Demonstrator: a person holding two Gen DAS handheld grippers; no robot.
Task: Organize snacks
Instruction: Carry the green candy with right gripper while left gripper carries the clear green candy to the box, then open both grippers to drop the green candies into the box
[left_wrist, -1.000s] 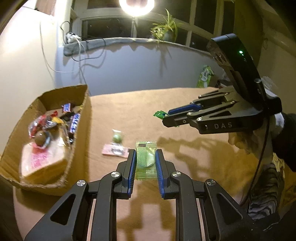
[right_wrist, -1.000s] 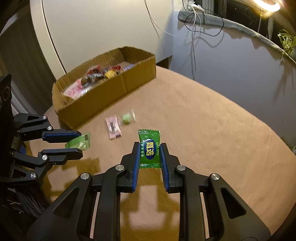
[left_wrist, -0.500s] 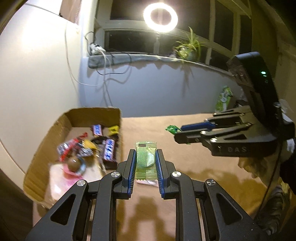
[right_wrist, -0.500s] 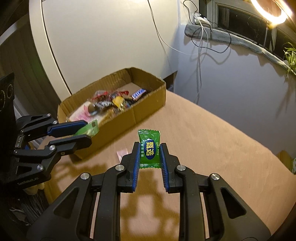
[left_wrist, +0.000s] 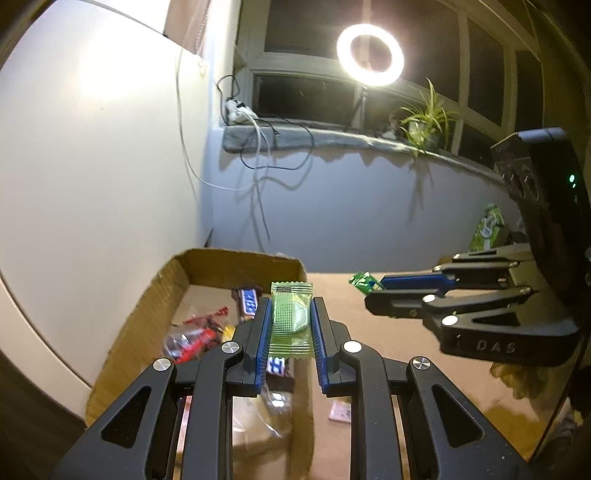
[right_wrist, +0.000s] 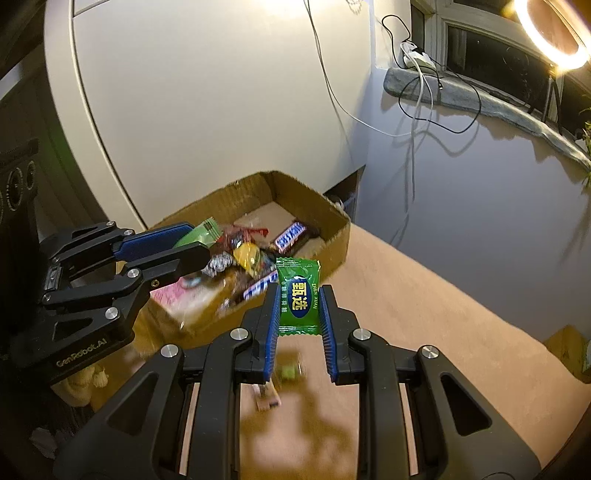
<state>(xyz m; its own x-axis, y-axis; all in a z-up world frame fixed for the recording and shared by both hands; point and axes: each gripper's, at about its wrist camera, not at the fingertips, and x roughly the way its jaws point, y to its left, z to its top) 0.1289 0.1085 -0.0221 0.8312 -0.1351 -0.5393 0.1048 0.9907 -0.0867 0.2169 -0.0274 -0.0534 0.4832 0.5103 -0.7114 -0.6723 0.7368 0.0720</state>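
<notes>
My left gripper (left_wrist: 291, 314) is shut on a pale green snack packet (left_wrist: 291, 320) and holds it above the near wall of a cardboard box (left_wrist: 144, 302) that holds several chocolate bars and wrapped sweets. My right gripper (right_wrist: 298, 306) is shut on a dark green candy packet (right_wrist: 298, 295), held in the air just beside the box (right_wrist: 334, 214). The left gripper also shows in the right wrist view (right_wrist: 192, 242), over the box. The right gripper shows in the left wrist view (left_wrist: 373, 291), to the right of the box.
The box sits at the left end of a brown-covered table (right_wrist: 424, 317). A pink packet (left_wrist: 340, 411) and a small green sweet (right_wrist: 290, 371) lie on the table below the grippers. A green bag (left_wrist: 487, 227) stands at the far right. A wall and a window ledge lie behind.
Both grippers have risen and moved toward the cardboard box with their packets still held. The left one has come over the box's edge.
</notes>
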